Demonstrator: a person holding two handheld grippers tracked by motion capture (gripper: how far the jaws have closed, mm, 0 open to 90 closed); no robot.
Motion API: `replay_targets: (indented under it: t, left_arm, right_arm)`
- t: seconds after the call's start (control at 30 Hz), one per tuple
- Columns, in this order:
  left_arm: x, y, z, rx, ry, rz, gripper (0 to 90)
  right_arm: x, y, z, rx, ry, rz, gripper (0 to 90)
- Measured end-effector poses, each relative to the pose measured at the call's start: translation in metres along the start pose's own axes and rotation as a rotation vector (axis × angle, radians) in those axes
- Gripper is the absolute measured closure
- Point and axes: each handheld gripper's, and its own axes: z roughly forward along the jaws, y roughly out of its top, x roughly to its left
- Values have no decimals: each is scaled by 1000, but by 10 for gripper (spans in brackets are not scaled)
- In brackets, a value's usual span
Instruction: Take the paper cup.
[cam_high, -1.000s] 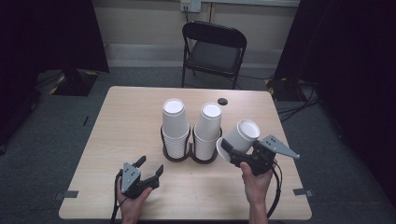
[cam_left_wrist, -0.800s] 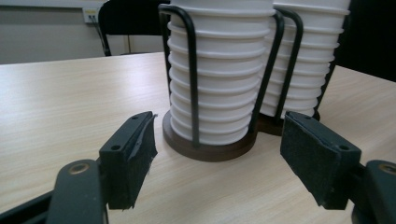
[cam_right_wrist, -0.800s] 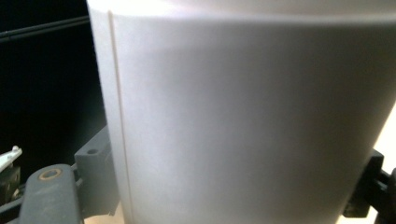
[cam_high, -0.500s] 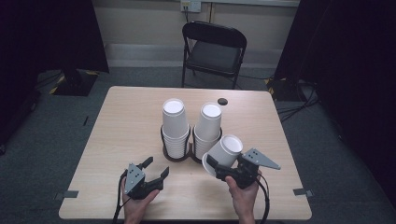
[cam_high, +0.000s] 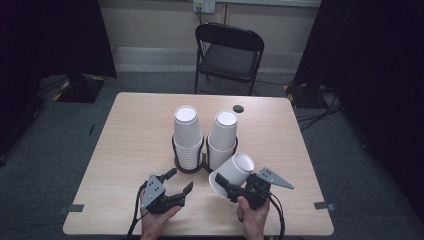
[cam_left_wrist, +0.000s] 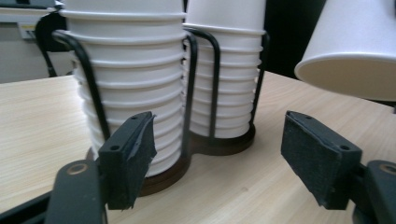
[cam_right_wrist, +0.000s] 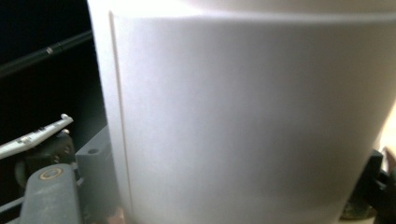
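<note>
One paper cup (cam_high: 234, 171) lower than before in right claw (cam_high: 223, 183).

The loose tilted paper cup (cam_high: 234, 174) and the two ribbed stacks of paper cups (cam_high: 188, 136) are plain white, standing in a black wire holder with a dark brown round base (cam_left_wrist: 205, 144). The wooden table (cam_high: 135, 130) is pale beige with a fine grain, and a small black round thing (cam_high: 238, 108), too small to identify, lies on it. The folding metal chair (cam_high: 229, 55) is black, the carpet floor (cam_high: 55, 145) grey-blue, and both grippers, left (cam_high: 176, 183) and right (cam_high: 224, 183), are black with grey plates.
</note>
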Motion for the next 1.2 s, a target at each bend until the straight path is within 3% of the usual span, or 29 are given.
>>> replay_targets:
  t: [0.2,0.3,0.43,0.63,0.83,0.93,1.2]
  left_arm:
    - [-7,0,4,-11,-58,-1,295]
    - [-8,1,6,-5,-77,11,318]
    - [-8,0,8,-27,-109,2,324]
    - [-11,1,13,-43,-160,5,334]
    - [-15,0,17,-81,-190,7,424]
    - [-18,0,20,-120,-196,11,496]
    - [-20,-4,26,-115,-179,34,577]
  right_arm:
    - [3,-11,6,24,45,53,162]
    - [0,-17,9,9,78,127,162]
    - [-2,-21,9,8,101,177,162]
    - [-4,-27,12,9,156,292,162]
    - [-4,-31,15,9,170,319,162]
    - [-4,-35,18,20,187,356,162]
    - [-1,-41,25,64,211,388,161]
